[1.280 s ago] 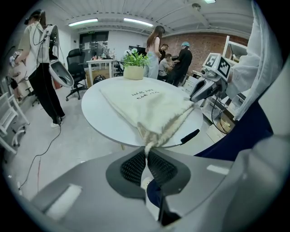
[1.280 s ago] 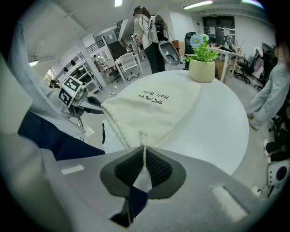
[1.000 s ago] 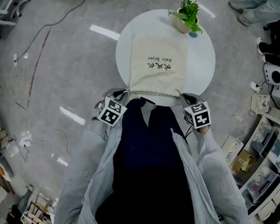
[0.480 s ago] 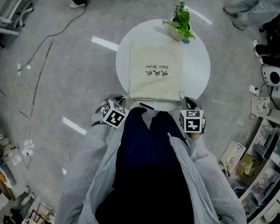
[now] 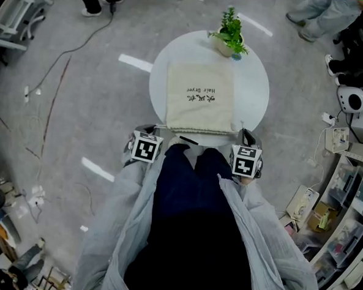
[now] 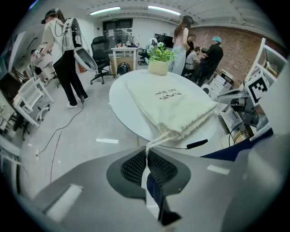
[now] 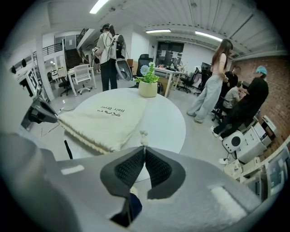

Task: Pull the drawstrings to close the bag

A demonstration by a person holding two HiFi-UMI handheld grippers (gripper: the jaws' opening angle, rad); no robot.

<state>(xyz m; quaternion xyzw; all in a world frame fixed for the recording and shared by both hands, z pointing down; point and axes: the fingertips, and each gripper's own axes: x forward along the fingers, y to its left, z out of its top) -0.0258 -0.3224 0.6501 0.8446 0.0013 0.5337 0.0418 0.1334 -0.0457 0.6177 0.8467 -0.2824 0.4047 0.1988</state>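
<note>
A cream cloth drawstring bag (image 5: 199, 98) with dark print lies flat in the middle of a round white table (image 5: 258, 91), its gathered mouth at the table's near edge, towards the person. A small green plant in a pale pot (image 5: 228, 37) stands at the table's far edge, just beyond the bag's closed end. A slim black stick (image 5: 188, 139) lies at the table's near edge, just beside the bag's mouth. The left gripper (image 6: 146, 153) is off the table's near left, jaws pressed together on a white drawstring (image 6: 159, 137) that runs to the left corner of the bag's mouth. The right gripper (image 7: 144, 152) is off the table's near right, jaws closed tight on the other white drawstring (image 7: 143, 135), whose knotted end pokes out past the jaw tips.
</note>
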